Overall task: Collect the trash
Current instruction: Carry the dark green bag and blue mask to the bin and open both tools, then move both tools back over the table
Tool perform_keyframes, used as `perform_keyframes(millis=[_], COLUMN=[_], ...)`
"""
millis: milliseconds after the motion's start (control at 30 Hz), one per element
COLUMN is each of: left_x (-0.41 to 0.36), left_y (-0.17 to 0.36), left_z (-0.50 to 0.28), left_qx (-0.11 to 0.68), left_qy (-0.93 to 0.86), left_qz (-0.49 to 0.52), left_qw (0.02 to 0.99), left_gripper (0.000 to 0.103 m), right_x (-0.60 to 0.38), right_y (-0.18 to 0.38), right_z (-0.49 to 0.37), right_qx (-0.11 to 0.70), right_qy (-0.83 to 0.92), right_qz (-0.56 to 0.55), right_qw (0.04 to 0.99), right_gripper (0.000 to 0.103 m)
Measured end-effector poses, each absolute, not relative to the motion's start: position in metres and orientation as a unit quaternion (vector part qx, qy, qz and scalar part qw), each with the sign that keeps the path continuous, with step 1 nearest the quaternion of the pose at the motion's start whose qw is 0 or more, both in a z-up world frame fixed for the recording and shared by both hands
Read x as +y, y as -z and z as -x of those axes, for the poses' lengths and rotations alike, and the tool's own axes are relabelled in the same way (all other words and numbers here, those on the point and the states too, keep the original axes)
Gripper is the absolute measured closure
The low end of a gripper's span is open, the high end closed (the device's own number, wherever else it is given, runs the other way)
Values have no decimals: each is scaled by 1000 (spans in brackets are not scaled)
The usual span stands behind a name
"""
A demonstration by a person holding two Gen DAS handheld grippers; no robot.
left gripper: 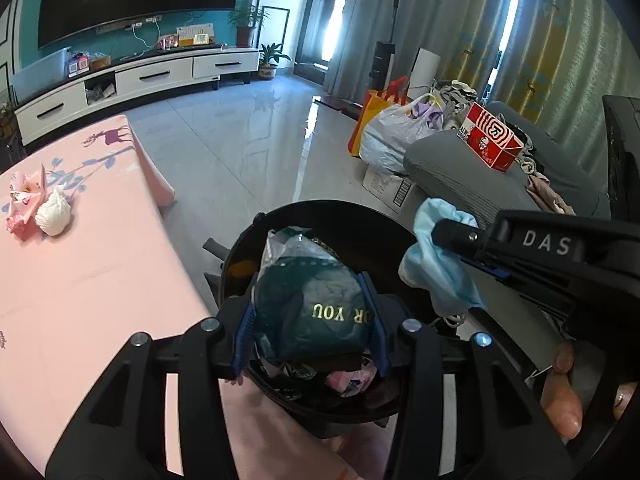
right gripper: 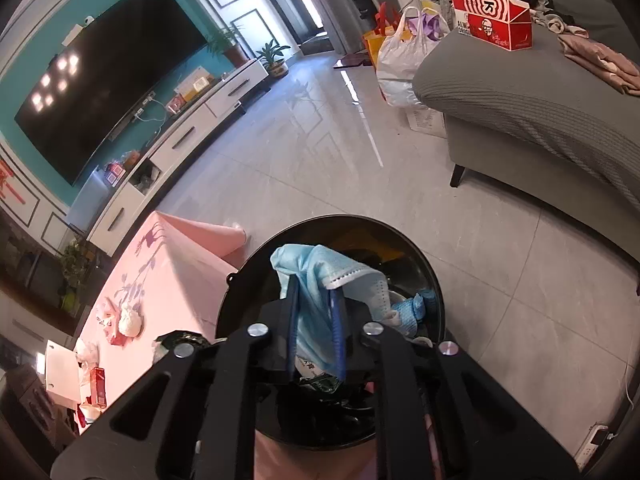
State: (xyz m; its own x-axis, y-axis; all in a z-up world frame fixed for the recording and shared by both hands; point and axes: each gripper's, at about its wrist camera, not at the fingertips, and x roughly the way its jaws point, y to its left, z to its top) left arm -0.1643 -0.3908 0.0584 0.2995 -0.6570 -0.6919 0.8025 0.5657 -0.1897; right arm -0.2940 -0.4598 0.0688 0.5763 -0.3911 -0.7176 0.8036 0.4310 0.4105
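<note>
A black trash bin (left gripper: 340, 206) stands on the floor beside the pink table (left gripper: 100, 280), with wrappers inside. My left gripper (left gripper: 310, 320) is over the bin, its blue pads pressed on the sides of a dark green bag (left gripper: 316, 292) with gold lettering. My right gripper (right gripper: 314, 284) hovers over the same bin (right gripper: 432, 272). Its fingers stand a little apart, and a light blue face mask (right gripper: 320, 268) hangs loosely between and over the tips. In the left wrist view the mask (left gripper: 436, 276) dangles at the bin's right rim. A white tissue ball (left gripper: 54, 212) and a pink wrapper (left gripper: 24, 200) lie on the table.
A grey sofa (left gripper: 460, 172) to the right carries a red and white food box (left gripper: 492, 136) and clothes. Plastic and paper bags (left gripper: 388, 128) stand on the floor beyond it. A person's hand (left gripper: 560, 396) shows at the lower right. A TV cabinet (left gripper: 140, 80) lines the far wall.
</note>
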Motion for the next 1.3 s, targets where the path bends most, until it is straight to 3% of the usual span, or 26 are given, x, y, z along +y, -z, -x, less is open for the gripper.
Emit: perform_keyframes(millis=[300,800,1100,1300], left_x=[-379,-298,-179,-90], left_y=[-68,-96,-123,-143], left_z=[162,109,31,-53], left_qx=[371,384,382,386], left_qy=[456,395,275,188], left_qz=[-77,-12,35,66], left_qw=[805,834,882,901], left_gripper=[13,6,3,3], right_x=[-460,-436,-392,-351], right_y=[-77,-86,-87,-114], right_z=[304,268,205,129], right_qx=[237,255,320,344], right_qy=[379,285,269,163], right_qz=[-392,-382,-316,-308], right_qw=[804,841,852,872], right_gripper=[46,29,9,7])
